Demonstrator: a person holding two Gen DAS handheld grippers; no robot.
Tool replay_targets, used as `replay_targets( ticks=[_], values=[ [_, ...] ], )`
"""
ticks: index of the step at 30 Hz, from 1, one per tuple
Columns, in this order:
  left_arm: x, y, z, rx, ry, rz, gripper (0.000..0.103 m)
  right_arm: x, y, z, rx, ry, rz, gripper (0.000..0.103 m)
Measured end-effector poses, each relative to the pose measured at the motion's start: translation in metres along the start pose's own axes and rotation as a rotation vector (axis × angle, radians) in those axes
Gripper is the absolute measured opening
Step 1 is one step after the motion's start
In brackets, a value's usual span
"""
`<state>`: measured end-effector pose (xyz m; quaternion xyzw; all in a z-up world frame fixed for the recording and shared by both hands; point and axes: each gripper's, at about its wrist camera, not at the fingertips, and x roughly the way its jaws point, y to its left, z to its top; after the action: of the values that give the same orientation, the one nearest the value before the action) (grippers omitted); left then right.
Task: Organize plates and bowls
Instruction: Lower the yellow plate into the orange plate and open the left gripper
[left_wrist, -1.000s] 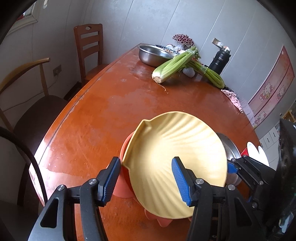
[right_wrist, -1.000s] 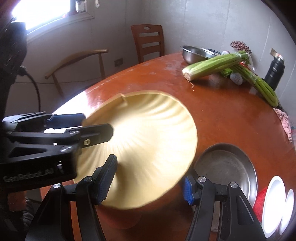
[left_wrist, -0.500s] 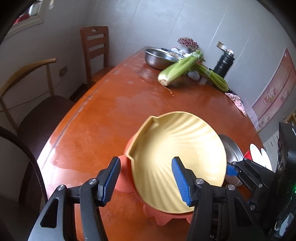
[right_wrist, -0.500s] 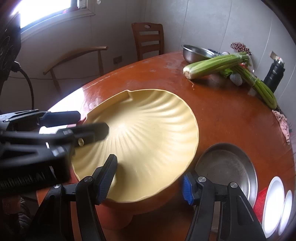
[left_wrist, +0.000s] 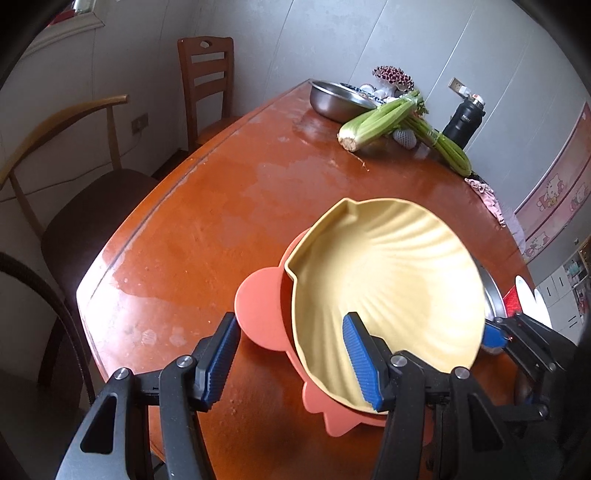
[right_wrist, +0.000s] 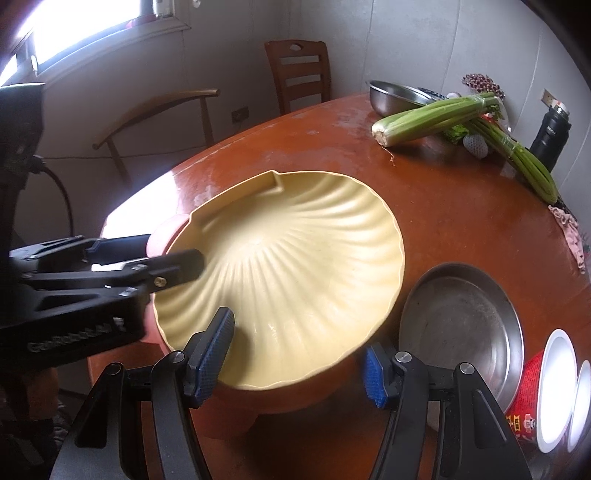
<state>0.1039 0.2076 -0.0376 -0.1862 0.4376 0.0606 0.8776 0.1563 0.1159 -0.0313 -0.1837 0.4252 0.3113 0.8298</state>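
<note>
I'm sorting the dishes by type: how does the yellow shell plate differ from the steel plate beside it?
The yellow shell plate is ribbed, scalloped plastic; the steel plate is smooth, round metal. The yellow shell plate sits stacked on an orange plate; the steel plate lies directly on the table. The yellow one looks wider. Both are empty and shallow.

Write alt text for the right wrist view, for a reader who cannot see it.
A yellow shell-shaped plate sits stacked on an orange plate on a reddish wooden table, with the right gripper straddling its near rim and the left gripper straddling its left rim. Right of it lies a steel pan; celery and a steel bowl sit at the far end.
</note>
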Motion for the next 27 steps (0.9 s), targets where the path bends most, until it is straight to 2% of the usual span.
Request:
replay_targets(
  ticks=[12,27],
  values=[
    [0.013,-0.011,0.016,0.044,0.002,0.017,0.057,-0.003,0.004,-0.001,-0.014,-0.029,-0.011,0.066],
    [0.022,-0.011,0.025,0.044,0.017,0.047,0.057,-0.011,-0.019,0.001,0.079,-0.071,-0.011,0.066]
  ],
)
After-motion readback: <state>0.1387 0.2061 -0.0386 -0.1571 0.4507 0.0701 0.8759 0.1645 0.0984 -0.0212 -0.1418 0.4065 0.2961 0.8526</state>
